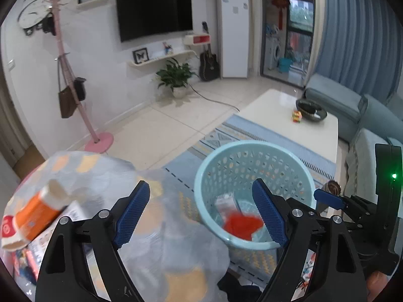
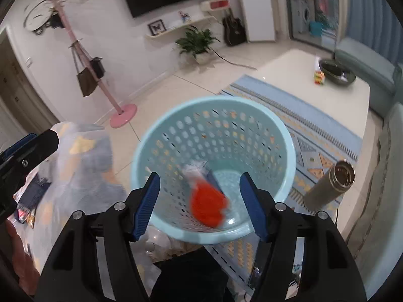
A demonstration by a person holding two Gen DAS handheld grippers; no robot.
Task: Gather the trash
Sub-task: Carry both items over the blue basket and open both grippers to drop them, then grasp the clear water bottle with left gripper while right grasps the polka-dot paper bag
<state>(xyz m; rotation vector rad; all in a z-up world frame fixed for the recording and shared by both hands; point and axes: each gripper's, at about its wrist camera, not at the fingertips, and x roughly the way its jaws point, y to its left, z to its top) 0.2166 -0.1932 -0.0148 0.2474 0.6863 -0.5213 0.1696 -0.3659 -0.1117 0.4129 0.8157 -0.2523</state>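
Note:
A light blue perforated basket [image 1: 254, 158] [image 2: 214, 130] stands on the rug. Inside it lie a red wrapper [image 1: 241, 222] [image 2: 207, 205] and a pale carton [image 1: 225, 203], both blurred. My left gripper [image 1: 204, 216] is open and empty, between a translucent plastic bag [image 1: 141, 201] and the basket. My right gripper [image 2: 200, 202] is open and empty, over the basket's near rim. An orange and white carton [image 1: 37, 214] lies by the bag at the left. The right gripper shows in the left wrist view [image 1: 330, 198].
A metal flask [image 2: 332, 183] stands on the patterned rug [image 2: 314, 136] right of the basket. A white coffee table [image 1: 289, 115] holds a dark bowl [image 1: 311, 109] and a small colourful box [image 1: 296, 116]. A grey sofa [image 1: 365, 115] is at the right, a pink coat stand [image 1: 75, 95] at the left.

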